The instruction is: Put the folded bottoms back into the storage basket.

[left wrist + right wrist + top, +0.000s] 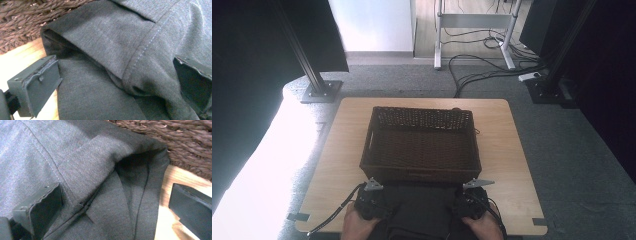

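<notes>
Between wide-open jaws of left gripper and right gripper: folded grey garment, ungripped. Wicker basket just beyond stood empty; loading not begun.

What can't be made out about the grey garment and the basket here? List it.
- Grey garment, high view: its near part is cut off by the bottom edge, so its kind stays unclear.
- Wicker basket, high view: dark and small; contents cannot be told.
- Left gripper, right gripper: jaws apart around folds; whether the fabric lies flat underneath is hidden.
</notes>
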`<state>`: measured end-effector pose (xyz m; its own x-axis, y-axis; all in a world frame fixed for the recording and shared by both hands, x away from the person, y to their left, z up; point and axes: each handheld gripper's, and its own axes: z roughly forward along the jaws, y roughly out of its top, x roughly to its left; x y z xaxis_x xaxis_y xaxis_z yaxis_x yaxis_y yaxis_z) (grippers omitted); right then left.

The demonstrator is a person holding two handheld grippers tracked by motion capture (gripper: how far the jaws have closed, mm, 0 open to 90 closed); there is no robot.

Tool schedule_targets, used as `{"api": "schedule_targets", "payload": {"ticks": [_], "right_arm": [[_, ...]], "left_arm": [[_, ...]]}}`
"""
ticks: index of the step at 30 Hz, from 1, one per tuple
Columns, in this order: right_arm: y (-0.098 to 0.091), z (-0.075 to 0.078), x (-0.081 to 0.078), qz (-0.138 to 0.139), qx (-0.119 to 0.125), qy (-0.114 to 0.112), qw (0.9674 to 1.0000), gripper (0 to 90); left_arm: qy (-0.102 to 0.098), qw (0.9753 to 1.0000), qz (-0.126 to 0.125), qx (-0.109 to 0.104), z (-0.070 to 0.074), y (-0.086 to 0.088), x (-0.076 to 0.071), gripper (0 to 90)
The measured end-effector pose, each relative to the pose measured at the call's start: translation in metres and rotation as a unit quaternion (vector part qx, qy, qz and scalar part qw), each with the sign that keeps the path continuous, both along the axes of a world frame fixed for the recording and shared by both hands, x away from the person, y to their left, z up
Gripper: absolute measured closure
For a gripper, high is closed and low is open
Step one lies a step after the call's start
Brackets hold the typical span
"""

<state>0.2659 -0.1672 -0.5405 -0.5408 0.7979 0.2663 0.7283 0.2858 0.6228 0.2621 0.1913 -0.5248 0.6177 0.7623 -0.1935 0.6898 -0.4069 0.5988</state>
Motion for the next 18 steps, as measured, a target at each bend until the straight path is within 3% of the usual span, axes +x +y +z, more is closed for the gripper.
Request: {"api": "schedule_targets", "payload": {"ticks": [7, 12, 18], "right_arm": [[0.005, 0.001, 0.002, 0.008, -0.005, 0.004, 0.9999, 0.0], [0.006, 0.000, 0.002, 0.014, -0.002, 0.005, 0.9999, 0.0], [0.015, 0.002, 0.002, 0.034, -0.002, 0.014, 0.9993, 1.1]], "left_arm": [[0.009, 0.9999, 0.014, -0.002, 0.000, 0.006, -0.001, 0.0], [0.039, 0.9990, 0.013, -0.019, -0.007, 0.008, 0.005, 0.0], [0.036, 0.9991, 0.003, -0.024, -0.008, 0.004, 0.004, 0.0]]}}
